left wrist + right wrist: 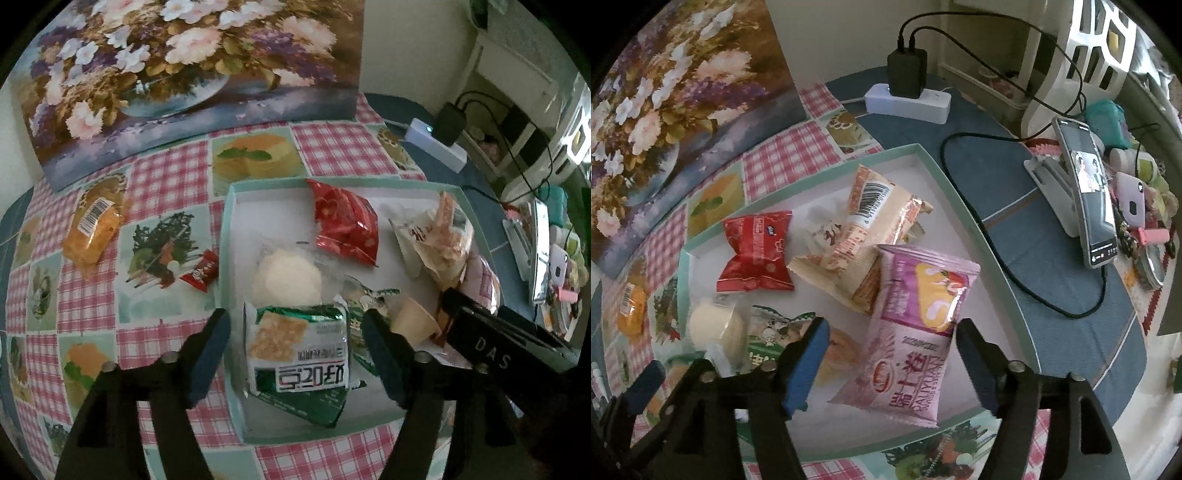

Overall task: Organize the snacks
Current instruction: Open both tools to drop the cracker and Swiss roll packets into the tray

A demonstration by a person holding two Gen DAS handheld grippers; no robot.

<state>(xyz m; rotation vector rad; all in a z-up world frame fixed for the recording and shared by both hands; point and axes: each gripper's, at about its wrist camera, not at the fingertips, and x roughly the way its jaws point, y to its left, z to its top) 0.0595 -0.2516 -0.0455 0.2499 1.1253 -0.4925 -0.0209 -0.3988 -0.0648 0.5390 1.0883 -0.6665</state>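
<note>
Most snacks already lie in the tray (231, 236), both grippers' jaws parted and empty above it, while the orange packet (92, 230) and small red candy (201, 271) wait outside on the tablecloth (166, 177).

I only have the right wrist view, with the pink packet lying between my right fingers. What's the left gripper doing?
Observer: The left gripper is open over the near corner of the shallow mint-green cardboard tray. A green and white foil biscuit packet lies between its fingers, with the pads clear of it.
Operator: Is that packet flat on the tray floor?
Observer: No, it rests on a second green foil packet.
Operator: Is anything outside the tray that I can't see, besides the orange packet?
Observer: A small red wrapped candy lies on the pink checked tablecloth, just left of the tray.
</note>
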